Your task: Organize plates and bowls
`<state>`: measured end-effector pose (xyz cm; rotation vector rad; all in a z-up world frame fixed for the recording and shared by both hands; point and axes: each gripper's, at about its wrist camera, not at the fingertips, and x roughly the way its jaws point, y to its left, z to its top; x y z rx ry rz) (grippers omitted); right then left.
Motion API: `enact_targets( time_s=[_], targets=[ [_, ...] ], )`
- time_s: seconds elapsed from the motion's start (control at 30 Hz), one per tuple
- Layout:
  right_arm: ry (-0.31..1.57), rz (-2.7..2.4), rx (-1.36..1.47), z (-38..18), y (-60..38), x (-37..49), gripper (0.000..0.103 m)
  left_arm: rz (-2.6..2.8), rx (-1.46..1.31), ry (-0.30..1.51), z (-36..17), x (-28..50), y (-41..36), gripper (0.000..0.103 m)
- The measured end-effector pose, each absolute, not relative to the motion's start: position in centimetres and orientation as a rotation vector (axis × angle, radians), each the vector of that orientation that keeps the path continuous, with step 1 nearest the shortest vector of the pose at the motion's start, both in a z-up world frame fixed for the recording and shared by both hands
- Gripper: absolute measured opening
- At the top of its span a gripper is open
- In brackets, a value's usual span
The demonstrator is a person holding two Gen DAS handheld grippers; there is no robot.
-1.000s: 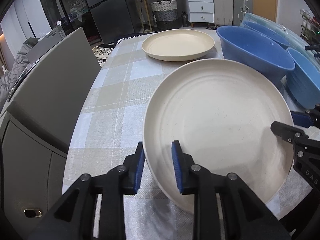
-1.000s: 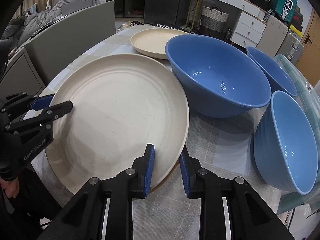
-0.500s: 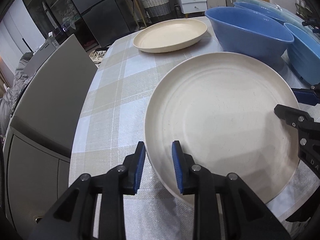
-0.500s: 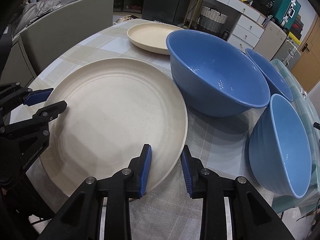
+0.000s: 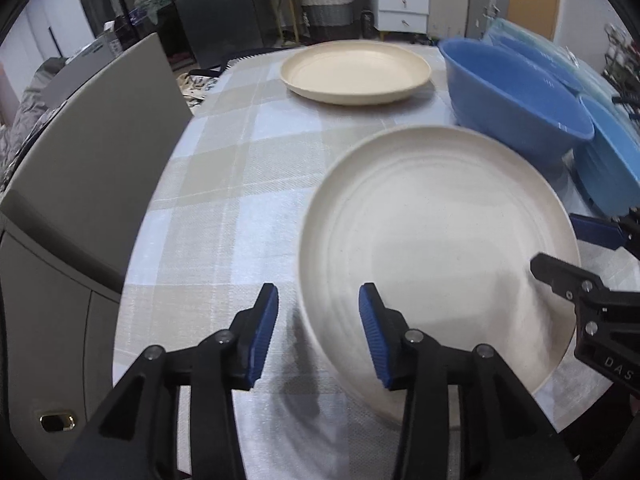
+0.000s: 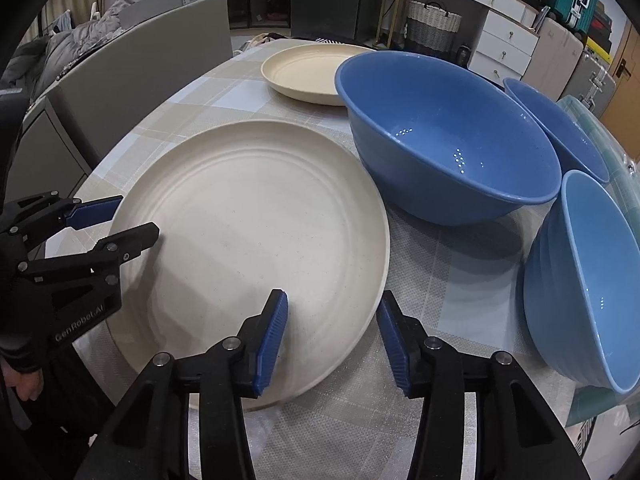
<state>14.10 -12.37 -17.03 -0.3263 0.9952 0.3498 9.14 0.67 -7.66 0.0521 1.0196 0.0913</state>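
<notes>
A large cream plate lies on the checked tablecloth near the front edge. My left gripper is open, its jaws straddling the plate's left rim without pinching it. My right gripper is open, its jaws straddling the plate's right rim. A second cream plate sits at the far end. A big blue bowl stands right of the near plate, with two more blue bowls beside it.
A grey chair back stands close to the table's left edge. The tablecloth is bare between the two plates. Drawers and a wicker basket stand beyond the table.
Both grippers have opened, letting go of the near plate's rim. The plate now rests on the table, farther from the far plate than before.
</notes>
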Motion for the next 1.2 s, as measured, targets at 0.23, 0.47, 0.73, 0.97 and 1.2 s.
enact_targets(
  time_s=[0.23, 0.47, 0.73, 0.97, 1.2],
  targets=[
    [0.939, 0.472, -0.214, -12.9, -13.5, 12.2, 0.085, 0.046, -0.104, 0.951, -4.3, 7.8, 3.1, 0.054],
    [0.829, 0.517, -0.160, -8.2, -14.2, 10.3, 0.101, 0.012, -0.177, 0.885, -0.9, 7.0, 3.7, 0.092],
    [0.723, 0.523, -0.076, -0.9, -15.6, 10.0, 0.102, 0.024, -0.289, 0.821, 2.7, 7.7, 5.9, 0.103],
    [0.636, 0.463, -0.005, 4.1, -16.3, 11.2, 0.103, 0.064, -0.243, 0.780, 5.3, 11.0, 6.5, 0.103],
    [0.638, 0.452, 0.040, 4.9, -15.4, 13.5, 0.103, 0.050, -0.186, 0.803, 5.3, 16.7, 5.9, 0.103]
  ],
)
